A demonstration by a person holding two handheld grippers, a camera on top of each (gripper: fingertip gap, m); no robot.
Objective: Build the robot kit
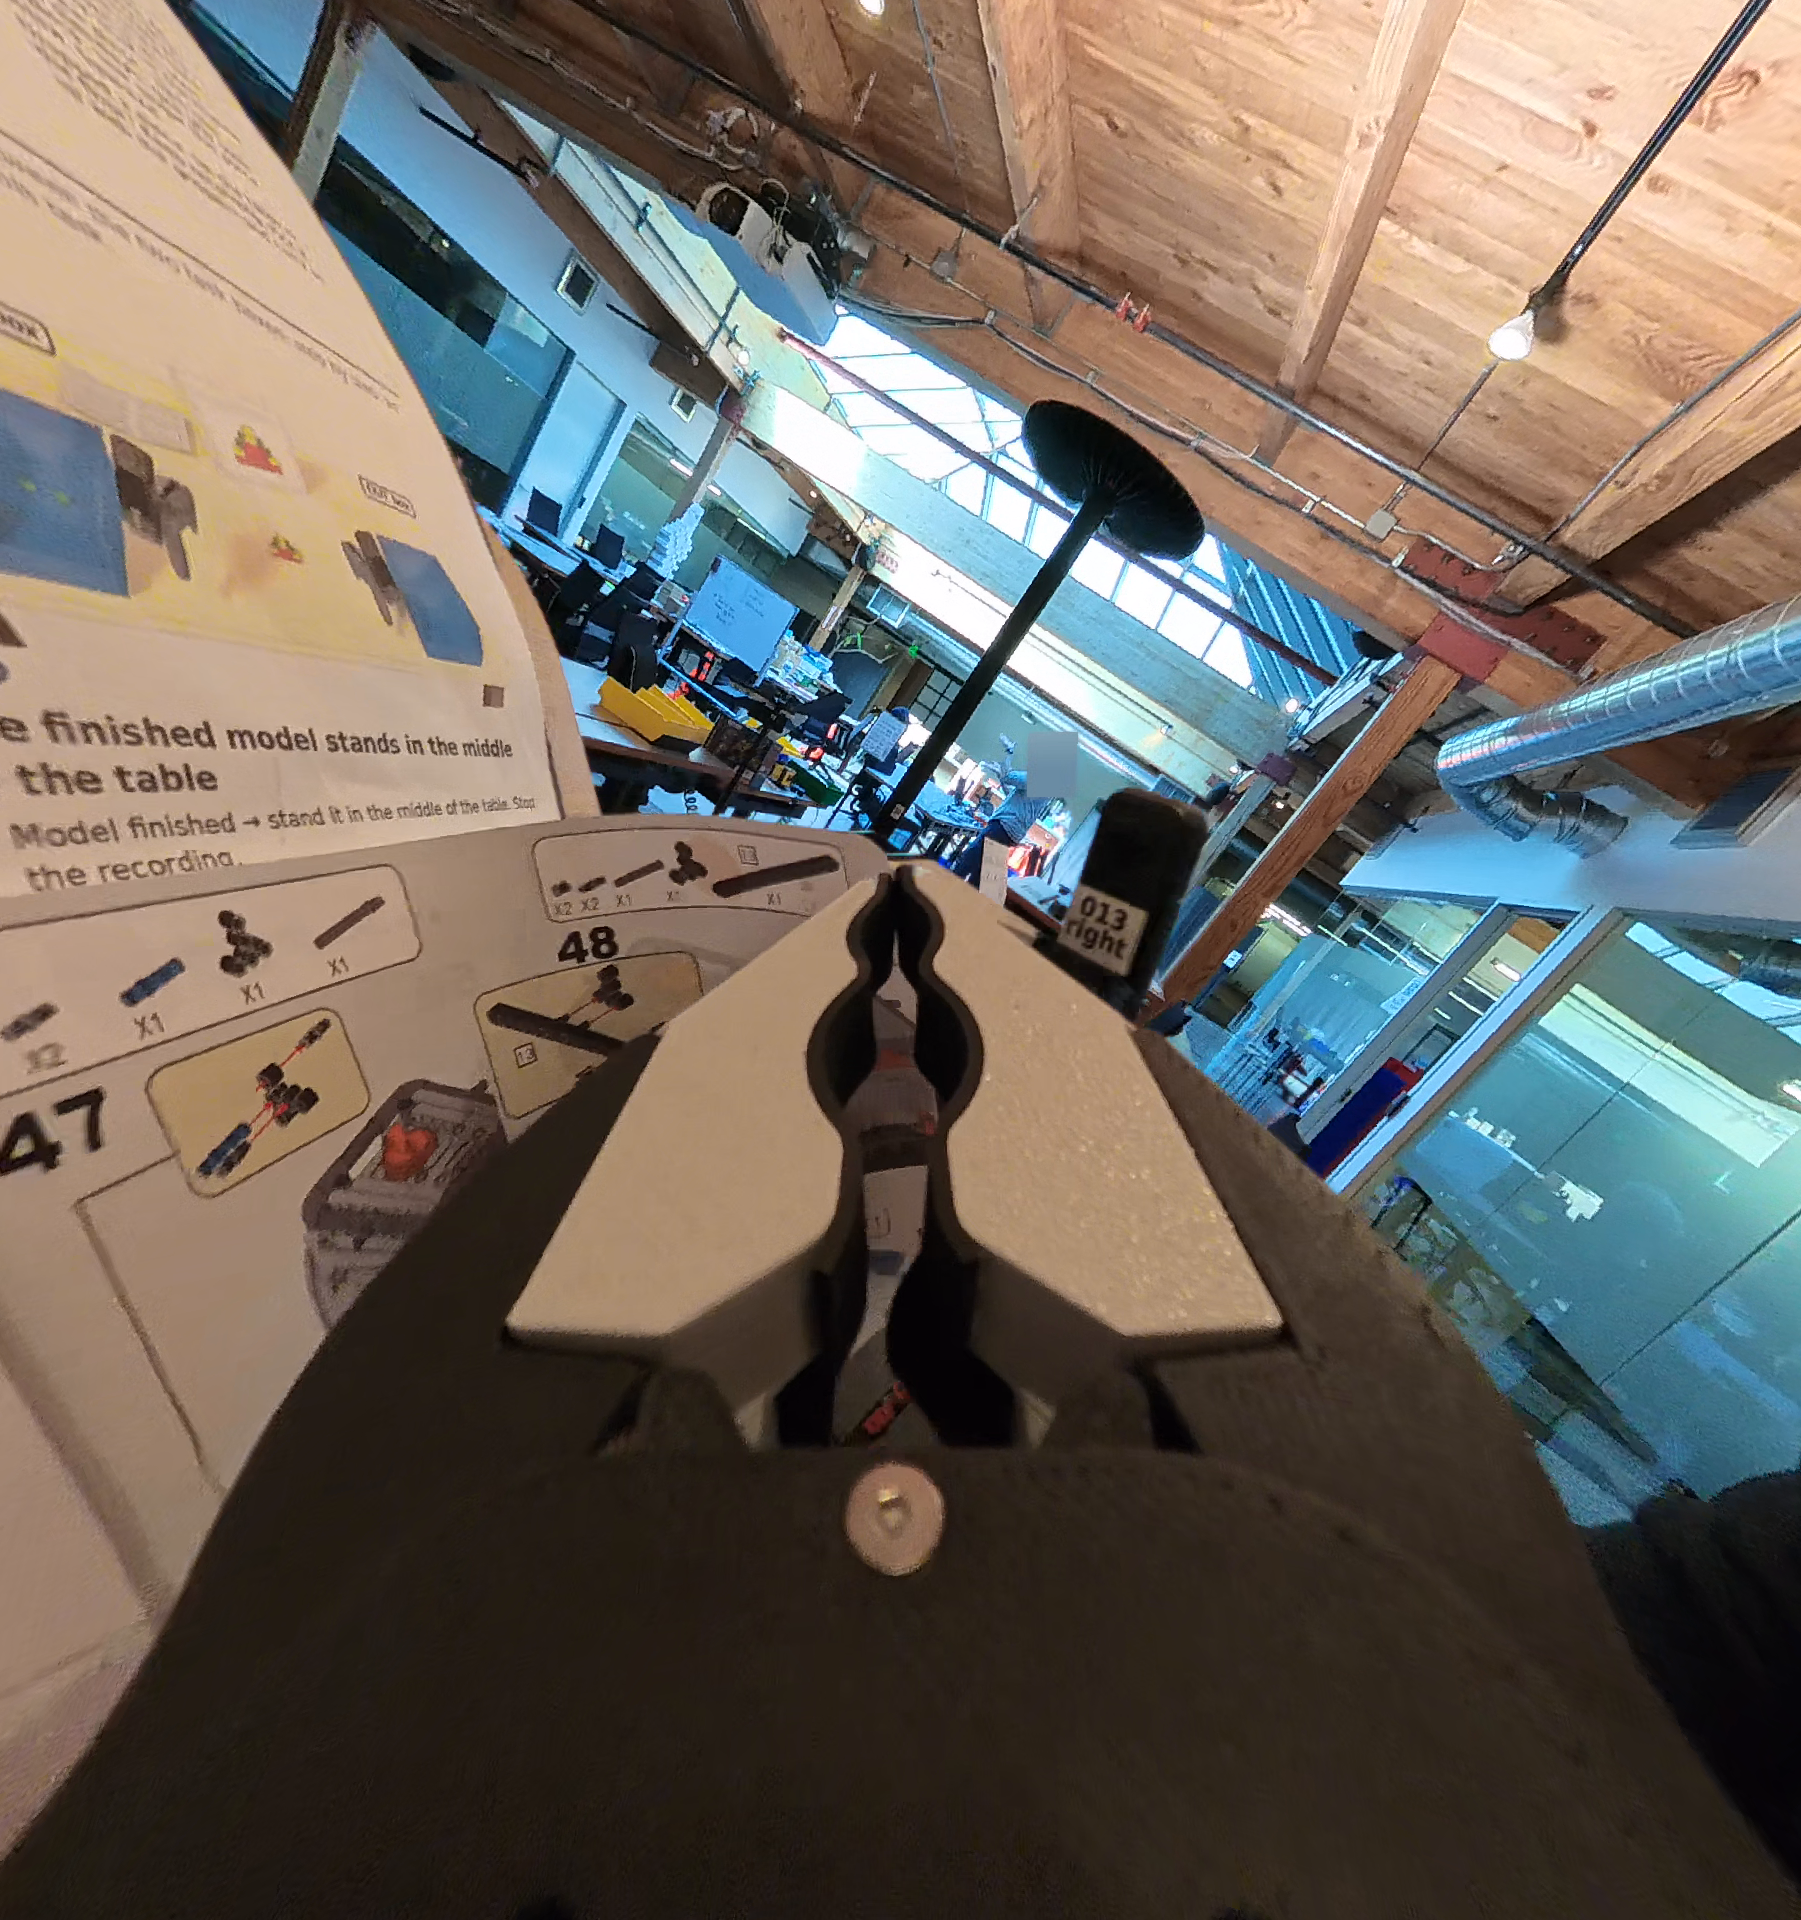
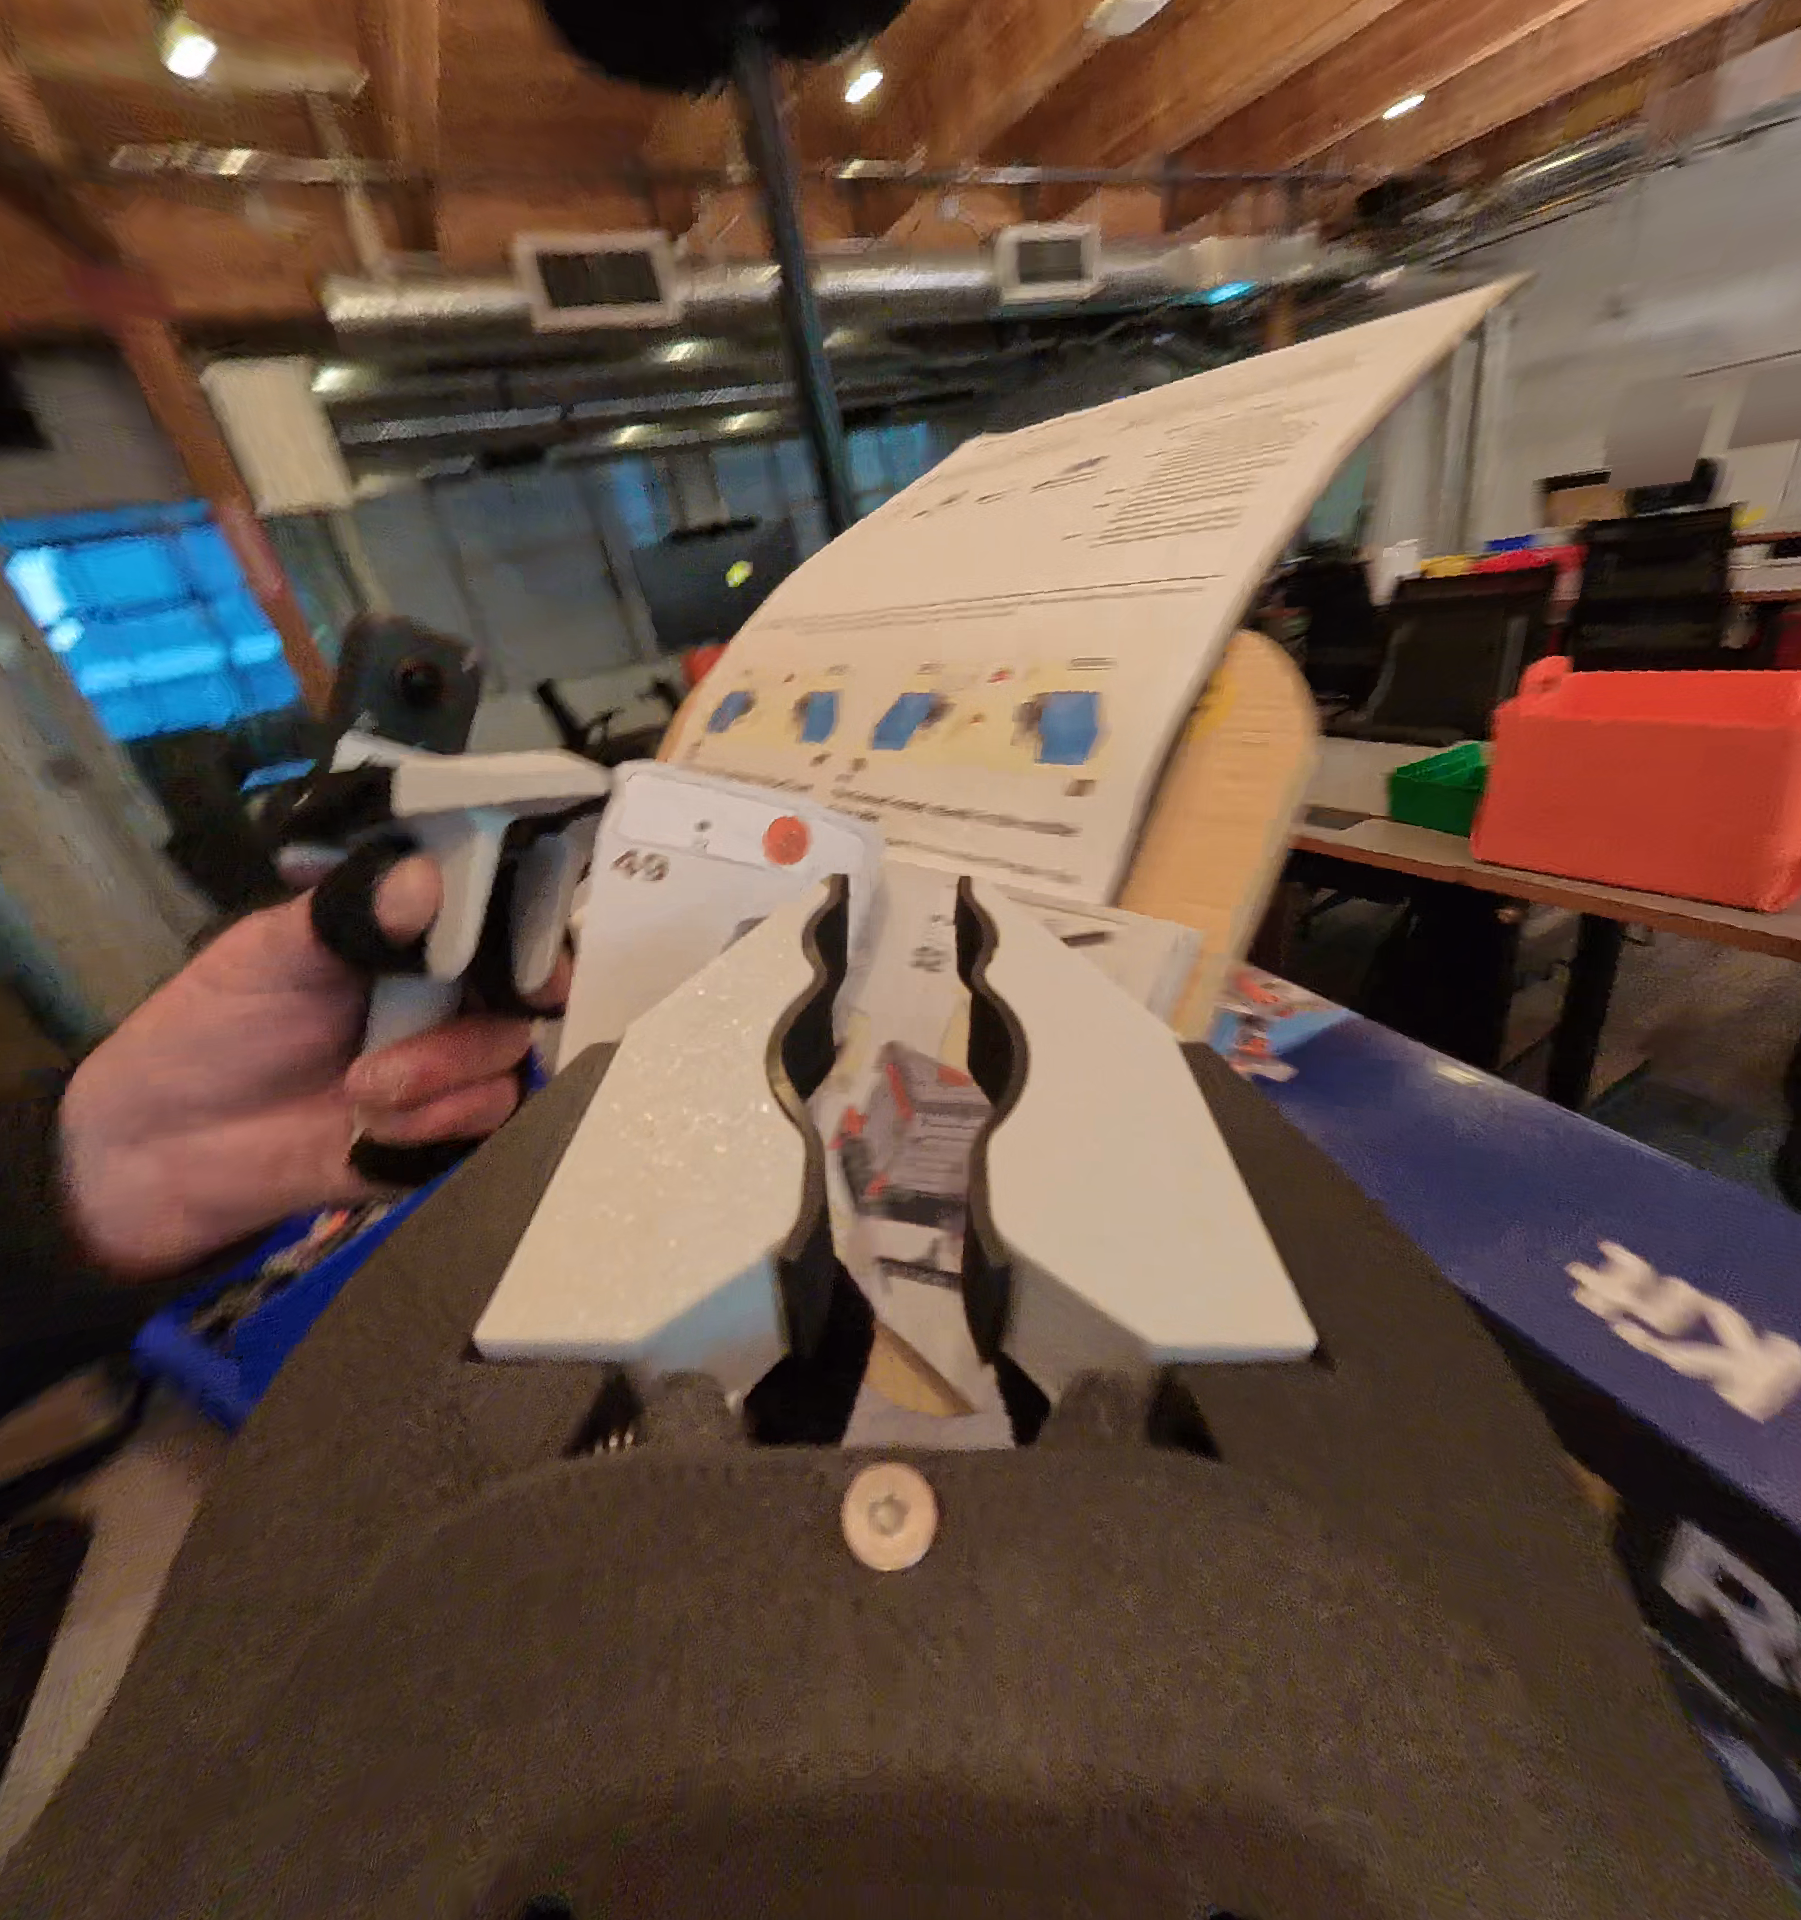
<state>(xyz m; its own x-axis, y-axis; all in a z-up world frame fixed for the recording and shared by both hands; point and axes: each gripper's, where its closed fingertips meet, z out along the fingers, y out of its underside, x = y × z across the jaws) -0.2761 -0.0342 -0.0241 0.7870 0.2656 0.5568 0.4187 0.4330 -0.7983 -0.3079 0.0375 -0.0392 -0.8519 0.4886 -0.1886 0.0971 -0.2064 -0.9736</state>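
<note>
My left gripper [image 1: 894,885] is shut, its tips pinched on the top edge of an open instruction booklet [image 1: 283,1039] that shows numbered building steps. In the right wrist view, the left gripper [image 2: 589,781] grips the top left corner of a booklet page [image 2: 730,883], and a hand [image 2: 252,1070] holds it. My right gripper [image 2: 901,899] is open with a narrow gap, close in front of the booklet; a printed model picture shows between its fingers. It holds nothing. Its black body with a white label [image 1: 1135,904] shows behind the booklet in the left wrist view.
A curled printed sheet [image 1: 200,520] [image 2: 1083,623] leans on a tan board [image 2: 1254,831] behind the booklet. A blue box [image 2: 1498,1195] lies at the right. A red bin [image 2: 1654,779] and a green bin [image 2: 1436,790] sit on a far table. A black pole [image 1: 979,675] rises behind. Left tips to right tips: about 8 cm.
</note>
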